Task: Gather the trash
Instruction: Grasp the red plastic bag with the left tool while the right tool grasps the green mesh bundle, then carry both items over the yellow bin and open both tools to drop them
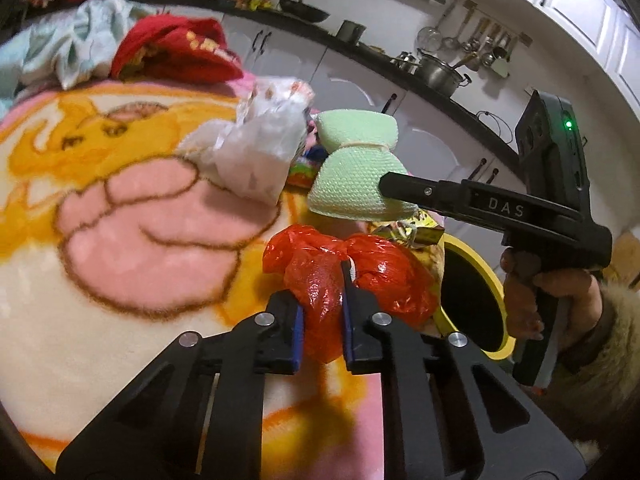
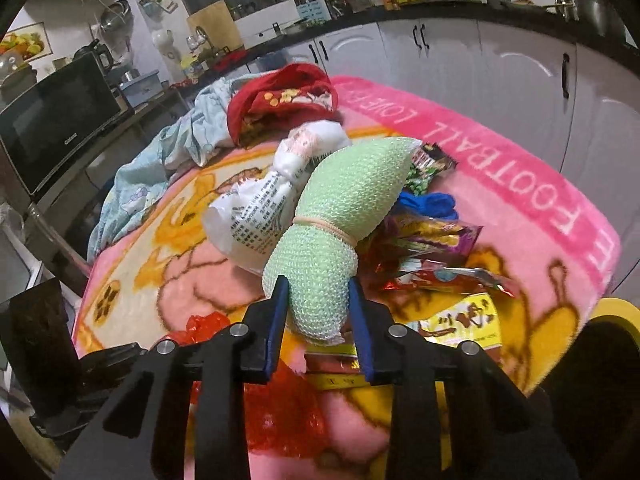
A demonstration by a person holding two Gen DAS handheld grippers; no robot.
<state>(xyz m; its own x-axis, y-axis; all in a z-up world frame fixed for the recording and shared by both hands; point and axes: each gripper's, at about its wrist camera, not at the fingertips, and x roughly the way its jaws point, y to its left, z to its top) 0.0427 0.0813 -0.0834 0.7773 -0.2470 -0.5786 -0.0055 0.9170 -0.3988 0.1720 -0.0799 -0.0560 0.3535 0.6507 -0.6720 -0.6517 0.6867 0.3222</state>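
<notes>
At lower centre, the left gripper pinches a crumpled red plastic bag, light and slippery; the right gripper clamps a soft green mesh sponge bound with a rubber band.

Trash lies heaped on the blanket near the bin at its edge. Behind the heap, crumpled cloths; beyond them, the cabinets.

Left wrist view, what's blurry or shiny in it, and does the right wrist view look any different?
Left wrist view: blanket soft with blur, red bag glinting with glare in the left claw, counter bent by the fisheye. Right wrist view: green sponge fairly sharp in the right claw, corners dark, blanket lettering smeared.
</notes>
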